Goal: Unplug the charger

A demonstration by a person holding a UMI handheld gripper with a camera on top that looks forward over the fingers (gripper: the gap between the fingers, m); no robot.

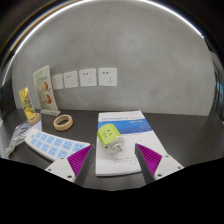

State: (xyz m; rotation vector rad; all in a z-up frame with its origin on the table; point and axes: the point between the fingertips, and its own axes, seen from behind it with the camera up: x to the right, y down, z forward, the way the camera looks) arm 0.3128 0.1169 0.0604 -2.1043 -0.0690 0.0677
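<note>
Ahead, open claw point(112, 158) — charger point(109, 135), tape roll point(63, 122) nearby.

Glossy yellow-green plastic charger block point(109, 133) lies on a smooth white paper booklet point(125, 150); the dark tabletop point(185, 140) looks matt.

charger point(108, 135): small boxy block, yellow-green upper part, white lower part, faint marking on top face. sits on white sheet on dark tabletop, slightly tilted. lies between fingers, just ahead of tips, gaps visible at both sides, neither pad touching. whether plugged into anything under it: cannot tell. well apart from wall sockets beyond.
</note>
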